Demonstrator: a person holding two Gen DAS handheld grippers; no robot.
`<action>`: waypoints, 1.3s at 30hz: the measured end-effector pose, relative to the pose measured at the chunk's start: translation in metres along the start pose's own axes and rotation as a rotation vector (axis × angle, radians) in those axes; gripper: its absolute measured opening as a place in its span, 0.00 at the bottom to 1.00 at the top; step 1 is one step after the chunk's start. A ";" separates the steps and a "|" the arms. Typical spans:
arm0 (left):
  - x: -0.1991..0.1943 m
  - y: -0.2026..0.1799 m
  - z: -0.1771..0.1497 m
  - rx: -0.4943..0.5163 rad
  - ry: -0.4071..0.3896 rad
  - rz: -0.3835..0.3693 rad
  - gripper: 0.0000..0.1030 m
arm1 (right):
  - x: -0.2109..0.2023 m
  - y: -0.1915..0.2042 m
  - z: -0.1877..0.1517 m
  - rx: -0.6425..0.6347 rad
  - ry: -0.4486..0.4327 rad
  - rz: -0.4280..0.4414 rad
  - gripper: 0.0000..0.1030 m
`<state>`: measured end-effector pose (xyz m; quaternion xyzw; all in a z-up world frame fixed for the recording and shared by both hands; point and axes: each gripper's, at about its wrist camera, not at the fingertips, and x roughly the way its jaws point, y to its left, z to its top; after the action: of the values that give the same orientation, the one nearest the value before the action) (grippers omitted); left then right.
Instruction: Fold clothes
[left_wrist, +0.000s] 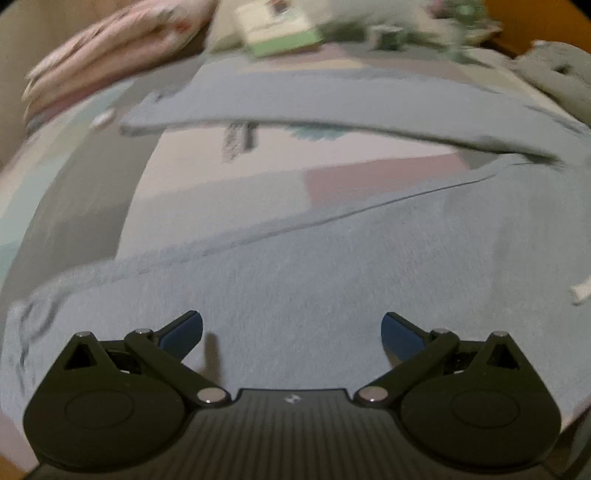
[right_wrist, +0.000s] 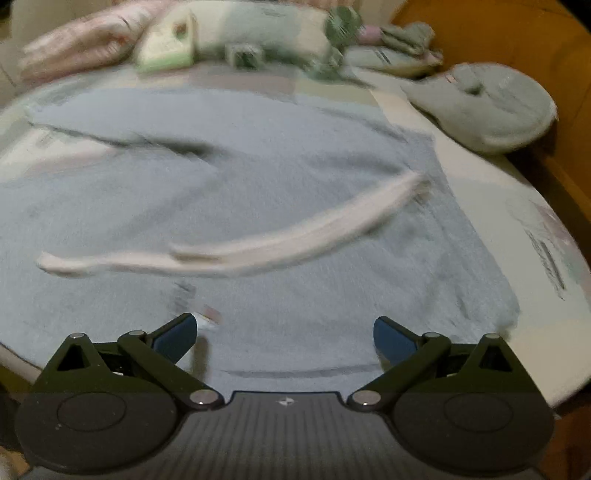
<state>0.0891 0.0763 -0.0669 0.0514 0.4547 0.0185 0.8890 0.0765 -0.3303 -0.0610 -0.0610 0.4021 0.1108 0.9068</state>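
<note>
Both views motion-blurred. Left tool (left_wrist: 291, 334) and right tool (right_wrist: 285, 334) spread wide, empty, over grey-blue garment (right_wrist: 258, 177) lying flat on bed (right_wrist: 480, 192); far items indistinct.

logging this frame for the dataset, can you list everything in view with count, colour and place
light blue fleece garment: one, light blue, spread flat over the bed, filling the middle of both views
white drawstring cord: one, white, lying in a curve on the garment
patchwork bedspread: one, pastel pink, grey and white blocks, under the garment
pink folded bedding: one pile, pink, far left of the bed
green and cream box: one, green and cream, far edge of the bed, blurred
grey-green folded cloth: one, pale grey-green, far right edge of the bed
left gripper: one, black with blue pads, open above the garment
right gripper: one, black with blue pads, open above the garment's near hem
</note>
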 end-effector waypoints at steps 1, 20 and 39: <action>-0.001 0.000 0.000 0.003 -0.002 -0.028 0.99 | -0.004 0.006 0.003 0.000 -0.017 0.031 1.00; 0.001 0.203 -0.037 -0.415 0.037 -0.192 0.99 | -0.022 0.065 0.022 -0.026 -0.058 0.118 1.00; -0.017 0.139 -0.077 -0.096 -0.010 -0.061 0.99 | -0.019 0.078 0.016 -0.034 -0.053 0.141 1.00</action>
<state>0.0184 0.2193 -0.0825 -0.0053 0.4501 0.0128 0.8929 0.0559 -0.2542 -0.0378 -0.0447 0.3795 0.1829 0.9058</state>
